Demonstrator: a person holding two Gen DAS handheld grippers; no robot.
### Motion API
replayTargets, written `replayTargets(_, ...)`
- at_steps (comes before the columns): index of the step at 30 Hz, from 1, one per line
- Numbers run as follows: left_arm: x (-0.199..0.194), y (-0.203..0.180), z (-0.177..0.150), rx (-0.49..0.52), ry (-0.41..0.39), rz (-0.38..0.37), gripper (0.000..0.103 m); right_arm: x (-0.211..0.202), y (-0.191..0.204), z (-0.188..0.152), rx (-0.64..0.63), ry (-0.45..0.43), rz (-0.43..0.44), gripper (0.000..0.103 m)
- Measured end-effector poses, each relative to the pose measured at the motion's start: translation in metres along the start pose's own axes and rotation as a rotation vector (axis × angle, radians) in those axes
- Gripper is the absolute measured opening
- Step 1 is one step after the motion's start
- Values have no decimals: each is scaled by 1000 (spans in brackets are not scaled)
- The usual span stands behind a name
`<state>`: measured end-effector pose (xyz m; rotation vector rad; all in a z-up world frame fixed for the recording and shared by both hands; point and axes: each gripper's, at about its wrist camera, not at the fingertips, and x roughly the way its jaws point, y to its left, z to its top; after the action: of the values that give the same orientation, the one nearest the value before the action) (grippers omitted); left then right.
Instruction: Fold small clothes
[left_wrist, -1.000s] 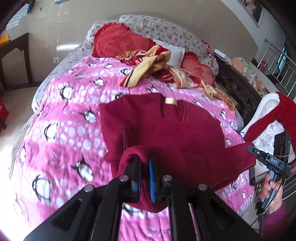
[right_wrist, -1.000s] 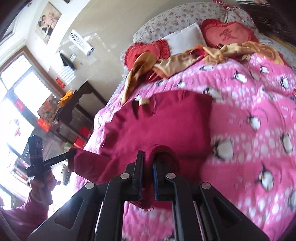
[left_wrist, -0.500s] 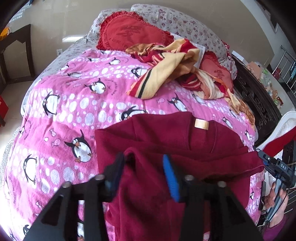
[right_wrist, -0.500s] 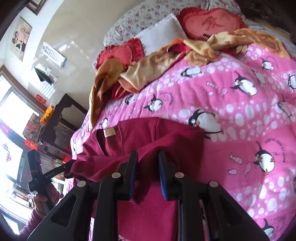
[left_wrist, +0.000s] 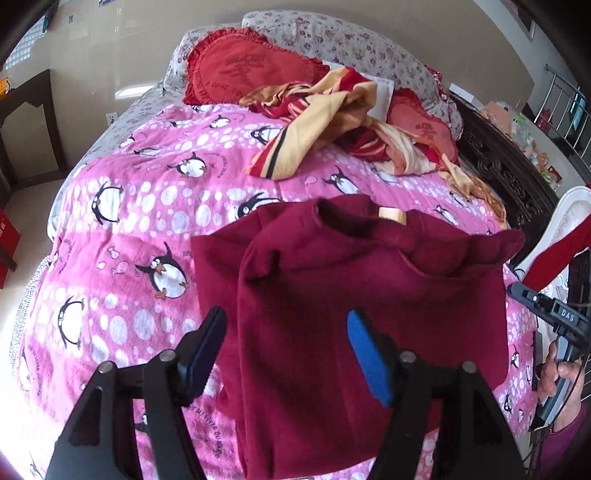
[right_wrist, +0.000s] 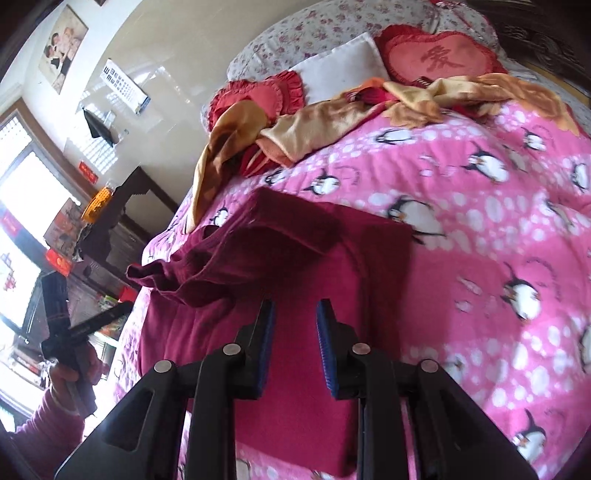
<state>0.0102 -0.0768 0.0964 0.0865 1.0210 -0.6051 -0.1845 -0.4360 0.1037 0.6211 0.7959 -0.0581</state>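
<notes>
Left wrist view: the left gripper (left_wrist: 286, 339) is hanging wide apart, jaws having just been opening, gripping nothing, above the dark red top (left_wrist: 362, 295) lying folded on the pink penguin quilt (left_wrist: 147, 206). The right gripper (right_wrist: 294, 328) is standing slightly parted over the top, empty.

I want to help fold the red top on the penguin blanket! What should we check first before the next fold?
1. Both grippers let go: ok. The left gripper and right gripper have just been opening; their pads stand apart above the dark red top, not pinching it.
2. Bottom folded up: ok. The hem lies just below the collar label.
3. Folded edge flat: not ok. It is bunched and wavy near the neck.
4. Top fully on the penguin blanket: cannot tell; its near part is hidden behind the grippers.
5. Striped yellow cloth out of the way: ok, apart from the top.
</notes>
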Motion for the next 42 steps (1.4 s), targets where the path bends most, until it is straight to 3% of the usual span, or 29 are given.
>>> replayTargets(3, 23, -3, 11, -15, 1, 29, 71, 26, 14, 19, -35, -15, -29, 17)
replayTargets(7, 56, 8, 25, -44, 39, 99, 71, 55, 18, 41, -94, -74, -159, 17)
replayTargets(9, 70, 17, 27, -69, 73, 99, 71, 79, 7, 48, -92, -26, -237, 17)
replayTargets(14, 53, 24, 21, -67, 63, 61, 71, 70, 1, 45, -72, -4, -195, 17)
replayTargets(20, -5, 41, -14, -80, 32, -65, 81, 3, -6, -4, -49, 38, -121, 22)
replayTargets(23, -23, 46, -39, -87, 37, -82, 82, -15, -11, -36, -29, 77, -117, 24)
replayTargets(27, -22, 46, -68, -106, 93, -121, 82, -14, -18, -67, -3, 137, -103, 25)
replayTargets(31, -9, 36, -87, -77, 129, -100, 81, -2, -27, -86, 47, 158, -93, 25)
replayTargets(33, -1, 31, -90, -47, 150, -58, 61, -4, -29, -88, 69, 138, -77, 21)
replayTargets(34, 2, 32, -91, -49, 171, -65, 36, -7, -28, -88, 64, 130, -79, 5)
replayTargets(38, -8, 35, -91, -51, 162, -68, 17, -32, -15, -85, 6, 82, -97, 0)
replayTargets(42, -6, 39, -101, -60, 150, -53, 14, -36, -17, -91, -1, 110, -143, 0)
